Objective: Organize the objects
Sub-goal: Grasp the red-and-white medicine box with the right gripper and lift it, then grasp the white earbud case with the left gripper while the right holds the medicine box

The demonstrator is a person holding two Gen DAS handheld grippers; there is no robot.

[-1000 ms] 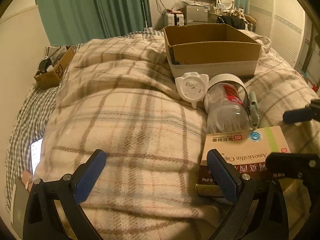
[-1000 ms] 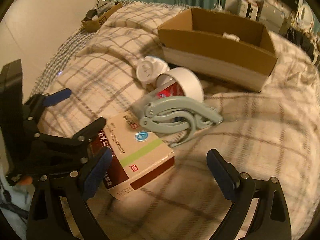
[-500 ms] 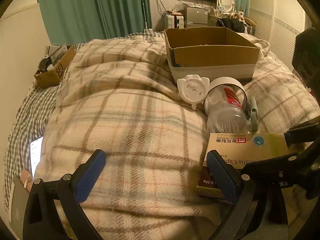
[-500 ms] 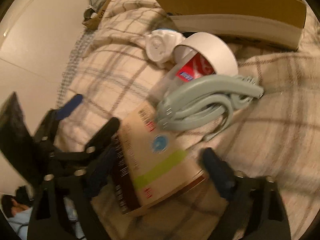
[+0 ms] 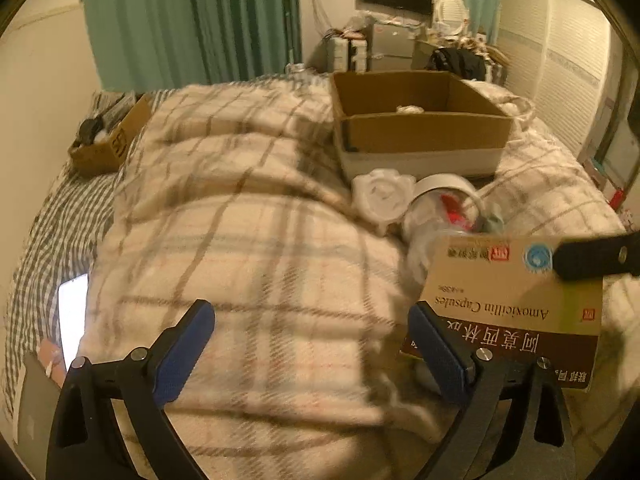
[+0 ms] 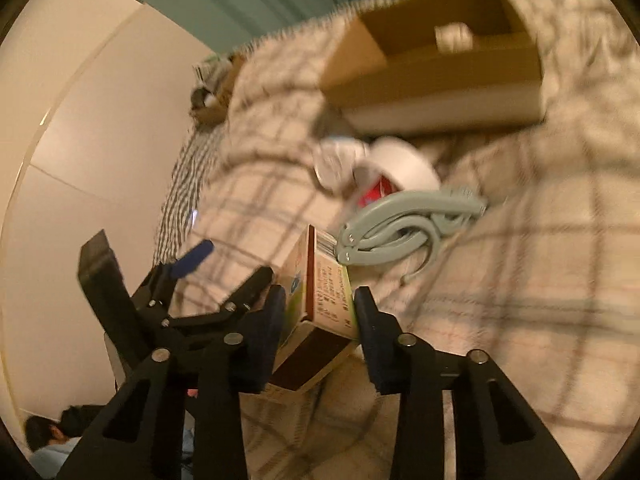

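The tan and brown medicine box [image 6: 320,300] stands tilted on edge between the blue pads of my right gripper [image 6: 320,296]. The jaws are closing and both pads press on its sides. In the left wrist view the medicine box [image 5: 516,296] hangs raised over the blanket, with a black right finger [image 5: 592,256] on its top. My left gripper [image 5: 309,310] is open and empty just left of the box, low over the plaid blanket. Behind lie a clear jar [image 5: 444,200], a white lid [image 5: 382,196] and a grey-green clip [image 6: 400,228].
An open cardboard box [image 5: 424,132] with a small white item inside sits on the bed behind the jar. A smaller cardboard box [image 5: 108,140] is at the far left. A lit phone [image 5: 72,316] lies at the bed's left edge. A person [image 6: 52,436] is low beside the bed.
My right gripper has narrowed from wide open onto the medicine box, rolled and lifted it off the blanket onto its edge. The left gripper has stayed put and open.
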